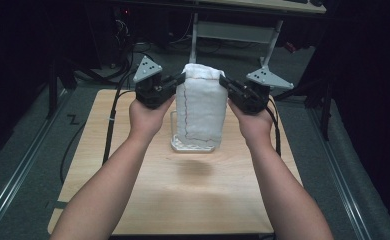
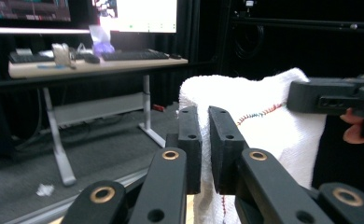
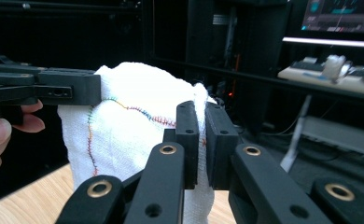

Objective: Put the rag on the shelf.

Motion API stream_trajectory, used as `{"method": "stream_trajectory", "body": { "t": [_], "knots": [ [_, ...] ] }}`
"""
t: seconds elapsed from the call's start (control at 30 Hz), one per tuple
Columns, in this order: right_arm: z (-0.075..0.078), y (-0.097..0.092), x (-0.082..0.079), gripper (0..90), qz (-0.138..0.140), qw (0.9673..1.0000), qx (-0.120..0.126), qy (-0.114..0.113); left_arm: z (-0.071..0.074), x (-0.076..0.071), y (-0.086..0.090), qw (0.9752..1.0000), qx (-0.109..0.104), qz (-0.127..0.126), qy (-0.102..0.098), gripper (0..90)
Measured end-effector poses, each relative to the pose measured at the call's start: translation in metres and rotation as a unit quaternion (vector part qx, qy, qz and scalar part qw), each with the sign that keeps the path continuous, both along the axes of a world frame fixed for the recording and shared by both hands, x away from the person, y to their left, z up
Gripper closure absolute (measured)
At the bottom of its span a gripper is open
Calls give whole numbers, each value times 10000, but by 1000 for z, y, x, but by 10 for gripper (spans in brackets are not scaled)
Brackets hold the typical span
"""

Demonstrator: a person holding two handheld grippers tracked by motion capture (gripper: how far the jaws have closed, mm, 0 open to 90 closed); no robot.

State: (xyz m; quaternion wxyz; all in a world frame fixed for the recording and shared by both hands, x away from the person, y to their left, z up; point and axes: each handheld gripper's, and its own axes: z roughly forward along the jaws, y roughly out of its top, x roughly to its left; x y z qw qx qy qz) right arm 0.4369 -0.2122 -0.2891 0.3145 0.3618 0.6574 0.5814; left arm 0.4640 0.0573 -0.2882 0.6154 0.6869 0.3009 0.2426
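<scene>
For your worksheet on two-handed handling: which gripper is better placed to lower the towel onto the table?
Neither alone: left gripper and right gripper each pinch a top corner of the hanging white towel, so both should lower together.

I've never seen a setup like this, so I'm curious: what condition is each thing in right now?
White towel: lifted, hanging folded between both claws, its lower edge at a clear tray.
Left claw: shut on the towel's upper corner.
Right claw: shut on the opposite upper corner.
Clear tray: resting flat on the wooden table.
</scene>
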Motion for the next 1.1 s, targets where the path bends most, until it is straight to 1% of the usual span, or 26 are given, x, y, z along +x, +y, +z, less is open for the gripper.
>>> {"method": "stream_trajectory", "body": {
  "t": [0.03,0.07,0.13,0.17,0.2,0.3,0.33,0.37,0.4,0.43,0.5,0.53,0.57,0.6,0.67,0.8,0.83,0.87,0.93,1.07,1.1],
  "knots": [
    [0,0,0,857,0,10000,0,0,0,0,0,10000,0,0,0,841],
    [0,1,9,858,9,10000,-5,75,-1,7,0,9999,111,63,13,842],
    [0,4,15,857,-3,9999,-56,94,-2,12,2,9999,89,97,66,842],
    [-1,6,19,857,-16,9999,-129,79,-4,17,3,9998,111,115,121,842],
    [-1,8,24,856,-53,9996,-255,89,-6,21,3,9997,117,144,167,842],
    [-4,13,38,856,-115,9985,-497,187,-12,34,2,9993,146,219,264,841],
    [-5,13,43,856,-128,9982,-536,226,-13,38,2,9992,135,224,305,841],
    [-5,13,43,856,-128,9982,-536,226,-13,38,2,9992,135,224,305,841],
    [-6,13,50,856,-147,9984,-471,268,-14,47,1,9989,96,234,402,841],
    [-7,13,52,856,-167,9985,-450,279,-14,51,-1,9988,142,260,398,841],
    [-8,13,55,855,-199,9984,-439,285,-14,53,-1,9988,138,275,370,841],
    [-10,12,60,855,-214,9985,-391,331,-16,60,-3,9984,174,313,437,841],
    [-10,12,60,855,-214,9985,-391,331,-16,60,-3,9984,174,313,437,840],
    [-13,11,67,855,-204,9984,-326,408,-18,67,-5,9981,224,364,449,840],
    [-17,10,74,854,-193,9983,-286,479,-20,73,-6,9976,244,397,510,840],
    [-26,10,86,854,-202,9977,-263,594,-28,86,-6,9960,93,470,756,836],
    [-29,10,88,854,-202,9975,-283,614,-28,86,-6,9960,93,470,756,836],
    [-31,11,91,854,-197,9973,-299,647,-33,91,-7,9952,155,511,818,836],
    [-36,11,96,854,-155,9967,-310,736,-39,96,-7,9940,196,545,926,836],
    [-45,12,104,854,-180,9950,-450,870,-54,103,-7,9916,165,544,1164,834],
    [-48,12,106,854,-184,9947,-444,908,-59,106,-8,9902,178,511,1284,833]
  ]
}}
